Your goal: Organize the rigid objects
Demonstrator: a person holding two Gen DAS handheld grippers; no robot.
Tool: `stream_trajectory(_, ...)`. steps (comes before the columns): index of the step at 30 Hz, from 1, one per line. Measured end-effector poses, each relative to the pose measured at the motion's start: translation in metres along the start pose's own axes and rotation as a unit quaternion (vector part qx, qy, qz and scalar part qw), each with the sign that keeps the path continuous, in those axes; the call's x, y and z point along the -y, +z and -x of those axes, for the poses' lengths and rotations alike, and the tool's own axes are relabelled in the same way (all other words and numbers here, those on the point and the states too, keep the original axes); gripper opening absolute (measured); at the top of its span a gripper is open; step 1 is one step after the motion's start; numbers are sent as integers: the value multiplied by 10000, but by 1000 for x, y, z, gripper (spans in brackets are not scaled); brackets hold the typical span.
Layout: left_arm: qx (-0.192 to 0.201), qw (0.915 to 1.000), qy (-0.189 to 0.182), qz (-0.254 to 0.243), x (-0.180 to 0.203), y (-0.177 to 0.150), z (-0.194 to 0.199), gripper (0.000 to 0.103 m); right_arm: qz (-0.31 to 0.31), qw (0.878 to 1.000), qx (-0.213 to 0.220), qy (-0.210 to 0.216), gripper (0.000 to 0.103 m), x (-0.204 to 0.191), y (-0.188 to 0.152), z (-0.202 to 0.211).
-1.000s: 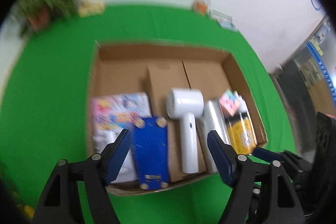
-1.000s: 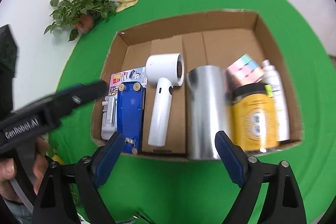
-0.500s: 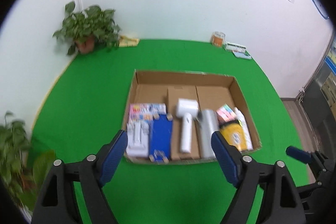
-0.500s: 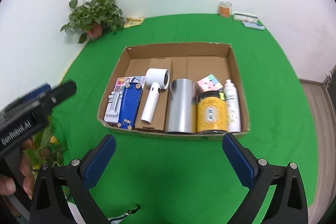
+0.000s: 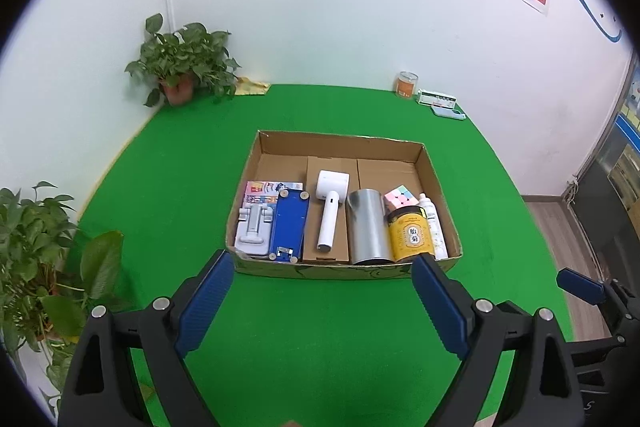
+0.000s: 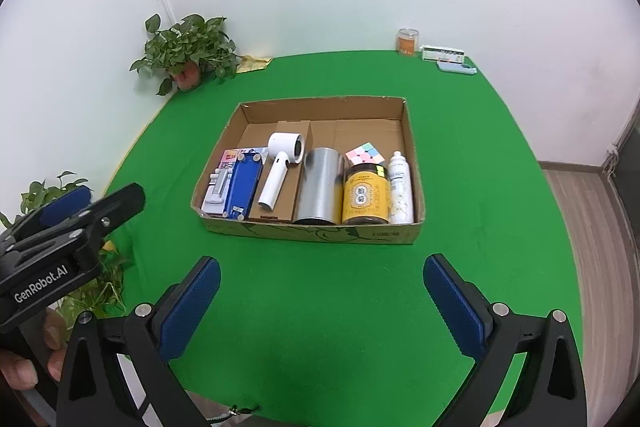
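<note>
A shallow cardboard box (image 5: 276, 269) (image 6: 320, 237) sits mid-table on the green cloth. In it lie side by side a grey phone stand (image 5: 252, 231), a blue flat device (image 5: 289, 223), a white handheld dryer-shaped device (image 5: 330, 215), a silver cylinder (image 5: 368, 227), a pastel cube (image 5: 400, 195), a yellow jar (image 5: 410, 235) and a white bottle (image 5: 434, 227). My left gripper (image 5: 322, 301) is open and empty, held back from the box's near edge. My right gripper (image 6: 320, 301) is open and empty too, also short of the box.
A potted plant (image 5: 184, 71) stands at the far left corner, another plant (image 5: 36, 251) at the near left edge. An orange jar (image 5: 407, 85) and small boxes (image 5: 438, 99) sit at the far right by the wall. The floor shows to the right.
Both grippers have pulled back and up from the box; it now looks smaller and farther. Both stayed open and empty. The box's contents have not moved.
</note>
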State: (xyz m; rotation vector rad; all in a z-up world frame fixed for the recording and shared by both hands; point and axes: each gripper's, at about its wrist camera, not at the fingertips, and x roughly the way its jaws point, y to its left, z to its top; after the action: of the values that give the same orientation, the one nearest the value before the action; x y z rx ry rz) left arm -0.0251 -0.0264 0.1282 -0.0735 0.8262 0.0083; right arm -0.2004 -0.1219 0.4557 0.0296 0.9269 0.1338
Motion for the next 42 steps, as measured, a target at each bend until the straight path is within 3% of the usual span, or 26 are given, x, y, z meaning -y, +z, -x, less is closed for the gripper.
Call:
stream_trajectory(10, -21, 9985, -447, -330, -5, 8, -6, 91, -2, 9995, 32, -302, 102, -19, 5, 9)
stream_trajectory(20, -197, 9964, -761, -331, -38, 8, -26, 91, 26, 9976, -100, -678, 102, -51, 14, -13)
stream_trajectory(28, -392, 9941, -991, -202, -50, 4, -38, 91, 289, 9968, -272, -691, 102, -71, 21, -17)
stream_trajectory(42, -344, 9984, -448, 26, -33, 24, -46, 91, 370, 9977, -225, -531, 102, -32, 57, -44)
